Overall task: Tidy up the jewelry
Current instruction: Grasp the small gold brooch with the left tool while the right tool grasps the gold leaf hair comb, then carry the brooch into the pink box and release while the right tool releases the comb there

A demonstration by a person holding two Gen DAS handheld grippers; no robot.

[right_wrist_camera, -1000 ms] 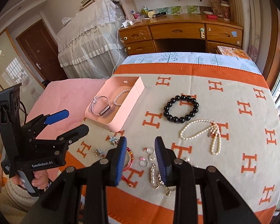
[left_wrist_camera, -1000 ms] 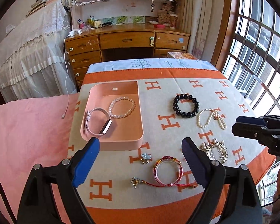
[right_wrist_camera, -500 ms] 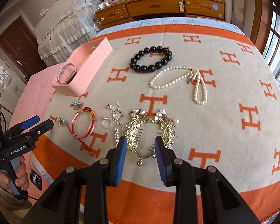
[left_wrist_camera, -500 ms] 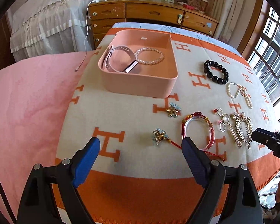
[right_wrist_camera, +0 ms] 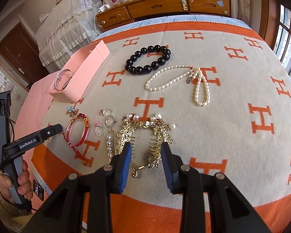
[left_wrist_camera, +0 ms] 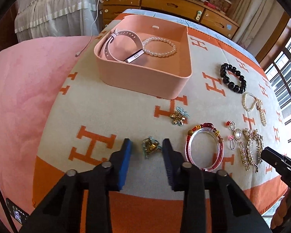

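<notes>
A pink box [left_wrist_camera: 145, 77] on the orange-and-cream cloth holds a pink watch band [left_wrist_camera: 124, 44] and a pearl bracelet [left_wrist_camera: 159, 46]. My left gripper [left_wrist_camera: 147, 147] is open, its jaws on either side of a small blue-and-gold flower brooch [left_wrist_camera: 150, 147] without touching it. A second flower brooch [left_wrist_camera: 179, 116] and a red-and-clear bangle [left_wrist_camera: 204, 149] lie to its right. My right gripper [right_wrist_camera: 146, 149] is open, its jaws straddling a gold hair comb [right_wrist_camera: 143, 136] with pearls. A black bead bracelet [right_wrist_camera: 148, 60] and a pearl necklace [right_wrist_camera: 184, 81] lie farther back.
Small rings [right_wrist_camera: 104, 120] and a pearl pin [right_wrist_camera: 109, 143] lie between bangle and comb. The cloth's front edge [right_wrist_camera: 164, 209] is just below both grippers. A pink bedspread [left_wrist_camera: 19, 97] is at left, a wooden dresser [left_wrist_camera: 164, 2] behind, a window [left_wrist_camera: 289, 77] at right.
Both grippers have moved down and forward to the table's front edge. The left jaws have narrowed around the small brooch. The right jaws now straddle the gold comb.
</notes>
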